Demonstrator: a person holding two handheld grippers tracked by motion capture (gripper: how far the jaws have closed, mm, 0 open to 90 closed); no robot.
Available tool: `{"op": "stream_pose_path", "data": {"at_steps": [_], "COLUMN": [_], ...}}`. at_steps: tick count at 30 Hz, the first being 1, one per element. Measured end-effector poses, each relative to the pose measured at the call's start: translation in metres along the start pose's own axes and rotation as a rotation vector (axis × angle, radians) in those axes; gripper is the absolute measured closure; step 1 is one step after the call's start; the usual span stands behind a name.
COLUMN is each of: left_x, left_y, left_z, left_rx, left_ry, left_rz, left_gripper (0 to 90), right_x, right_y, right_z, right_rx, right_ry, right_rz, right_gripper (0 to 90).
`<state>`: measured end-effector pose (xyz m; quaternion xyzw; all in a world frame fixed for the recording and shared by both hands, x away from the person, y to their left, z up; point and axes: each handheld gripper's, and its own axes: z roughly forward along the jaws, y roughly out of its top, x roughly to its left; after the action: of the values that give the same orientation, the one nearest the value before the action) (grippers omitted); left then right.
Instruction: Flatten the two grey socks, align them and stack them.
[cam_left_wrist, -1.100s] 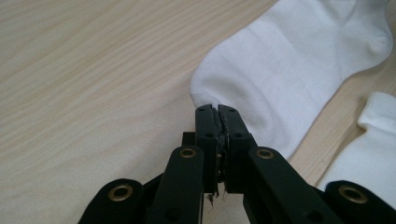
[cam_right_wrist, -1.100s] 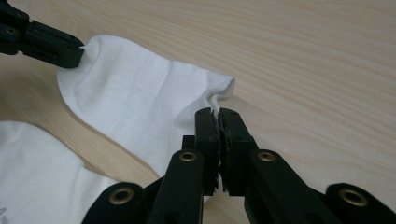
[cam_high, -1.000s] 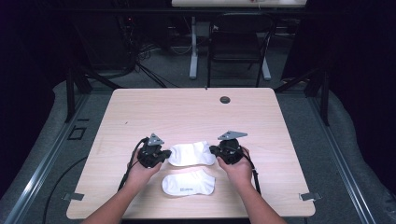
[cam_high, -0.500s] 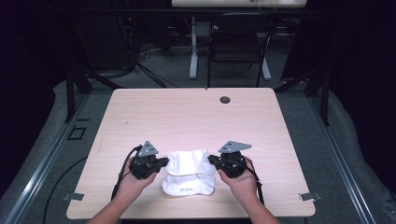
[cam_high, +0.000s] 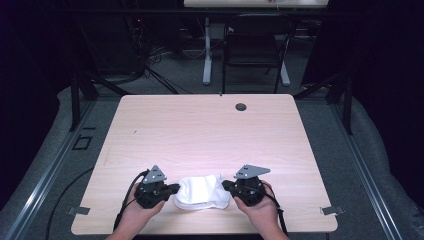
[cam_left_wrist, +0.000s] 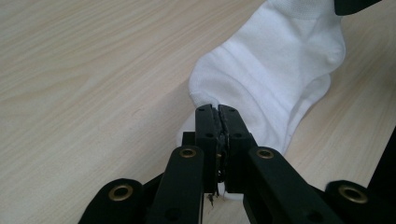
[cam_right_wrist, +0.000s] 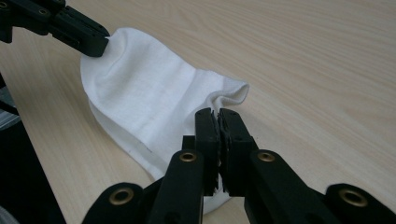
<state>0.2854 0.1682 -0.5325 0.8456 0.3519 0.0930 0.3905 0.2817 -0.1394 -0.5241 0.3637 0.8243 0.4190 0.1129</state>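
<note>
Near the front edge of the pale wooden table (cam_high: 210, 130), a white cotton sock (cam_high: 202, 191) lies stretched between the two black hand-held grippers, on top of a second white sock (cam_high: 210, 205) whose edge peeks out along its near side. On the left, the left gripper (cam_high: 175, 188) has its jaws pressed together on the sock's left end; the left gripper view shows the two black jaws meeting with white fabric (cam_left_wrist: 275, 70) pinched between their tips. On the right, the right gripper (cam_high: 226, 186) clamps the sock's other end in the same way, and the right gripper view shows its jaws closed flat on a fold of the cloth (cam_right_wrist: 149, 102), with the left gripper's jaws (cam_right_wrist: 95, 44) gripping the far corner. Each gripper sits in a hand coming in from the near side, a grey three-cornered plate on top and a black cable trailing back. Toward the far edge, well apart from the socks, a small round dark grommet (cam_high: 241, 106) sits in the tabletop.
</note>
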Motion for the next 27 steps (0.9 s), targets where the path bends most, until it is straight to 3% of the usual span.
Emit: {"op": "stream_pose_path", "data": {"at_steps": [17, 27], "left_x": [0.003, 0.008], "left_y": [-0.016, -0.019], "left_z": [0.015, 0.023], "left_rx": [0.071, 0.08], "left_ry": [0.001, 0.011], "left_rz": [-0.001, -0.016], "left_gripper": [87.5, 87.1], "right_x": [-0.007, -0.009], "right_y": [-0.018, -0.022], "right_z": [0.011, 0.021], "right_rx": [0.046, 0.068], "right_ry": [-0.005, -0.016], "right_rz": [0.024, 0.017], "right_gripper": [87.2, 86.8]}}
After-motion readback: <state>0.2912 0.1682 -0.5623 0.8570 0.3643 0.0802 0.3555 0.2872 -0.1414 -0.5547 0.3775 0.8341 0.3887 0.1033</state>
